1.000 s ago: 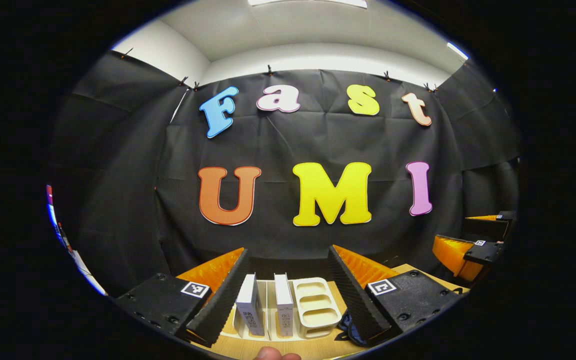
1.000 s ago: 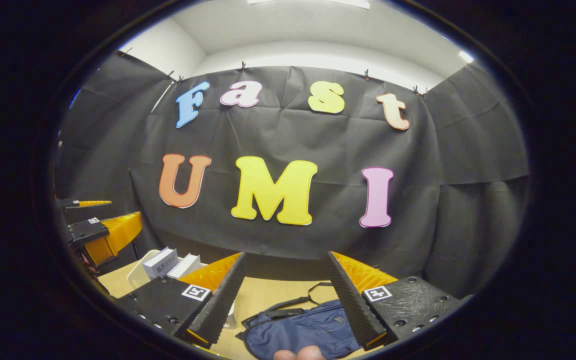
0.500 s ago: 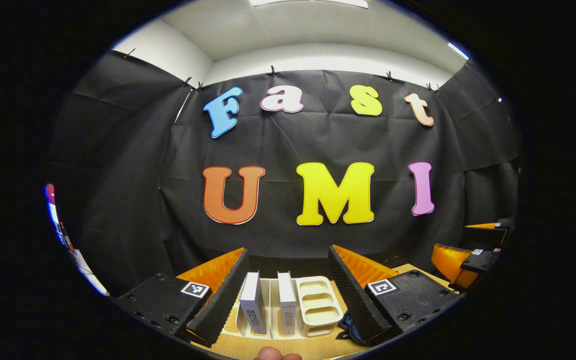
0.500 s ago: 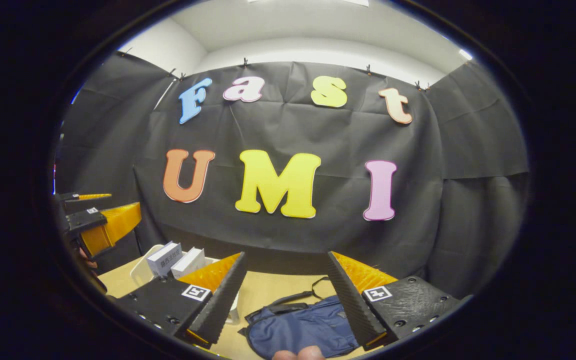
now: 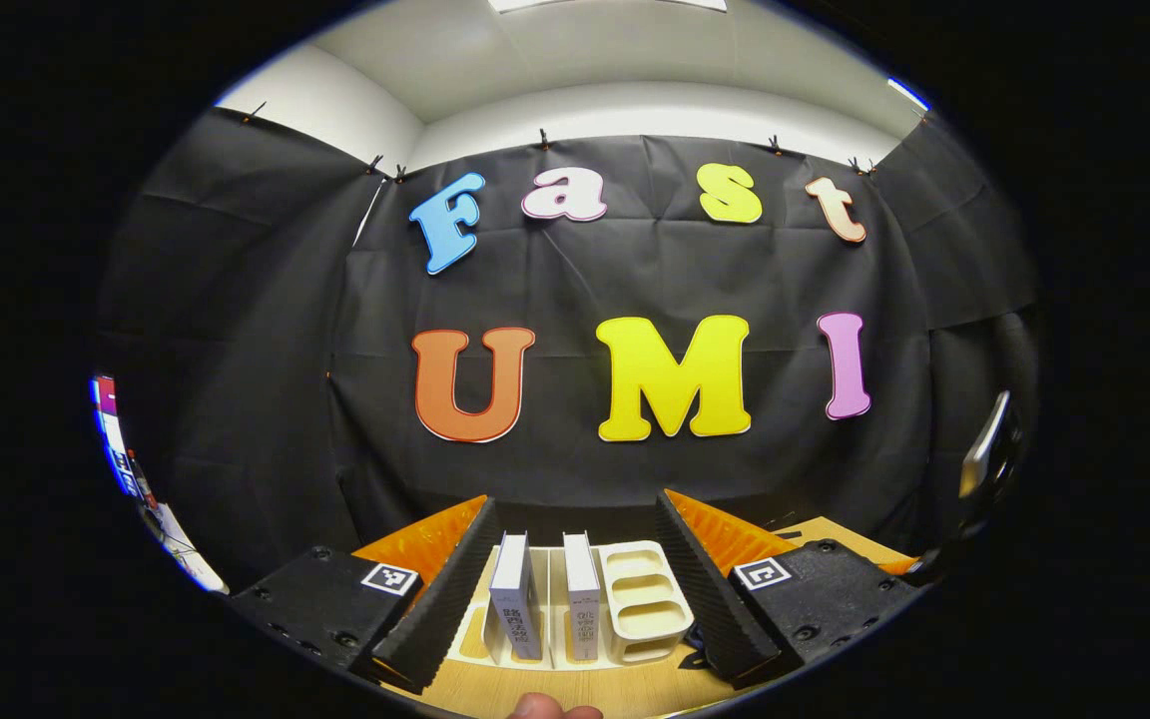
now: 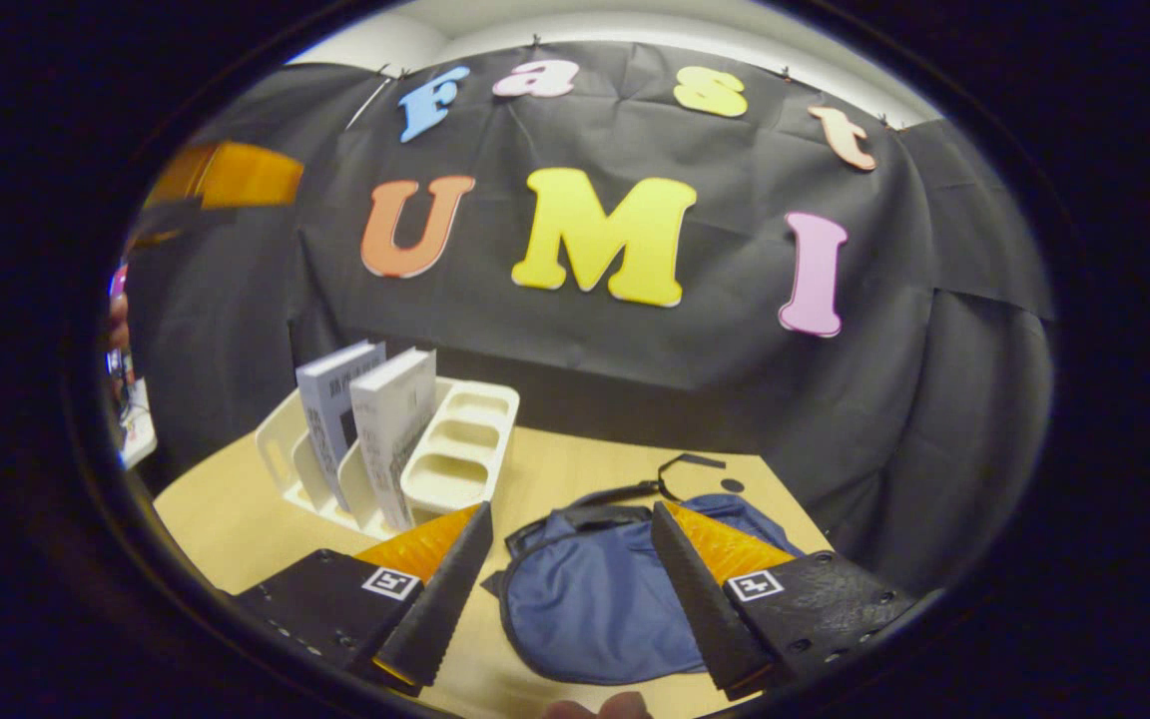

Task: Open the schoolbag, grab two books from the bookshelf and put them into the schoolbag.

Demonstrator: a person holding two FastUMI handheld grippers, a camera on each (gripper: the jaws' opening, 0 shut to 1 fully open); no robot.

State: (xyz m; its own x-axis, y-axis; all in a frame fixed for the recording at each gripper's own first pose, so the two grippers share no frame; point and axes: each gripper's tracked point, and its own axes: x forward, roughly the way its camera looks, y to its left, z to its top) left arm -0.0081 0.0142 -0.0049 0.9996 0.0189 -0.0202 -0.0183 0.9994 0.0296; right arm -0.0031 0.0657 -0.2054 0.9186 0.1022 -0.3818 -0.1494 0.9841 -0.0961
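Left gripper (image 5: 575,589): up off the table and wide apart, nothing between its fingers; it looks straight down the line at the bookshelf.
Right gripper (image 6: 565,589): released too, fingers spread and gripping nothing; in its own view it hangs above the schoolbag, with the bag's near edge showing in the gap.
Schoolbag (image 6: 595,599): dark blue, lying flat and slack on the table (image 6: 226,509), just to the right of the bookshelf; a thin black strap (image 6: 680,469) loops out from its far end. Whether the zip is open, cannot tell from here.
Bookshelf (image 6: 460,449): a pale slotted rack standing on the table near the black cloth wall; in the left gripper view it sits framed between that gripper's fingers (image 5: 635,599).
Books: 2 of them, standing upright in the rack's left-hand slots, side by side with a narrow gap, first book (image 6: 330,414) and second book (image 6: 395,424); the slots on the right hold nothing.
Fingertip (image 5: 540,707): a person's fingertip peeks in at the bottom edge of the left gripper view.
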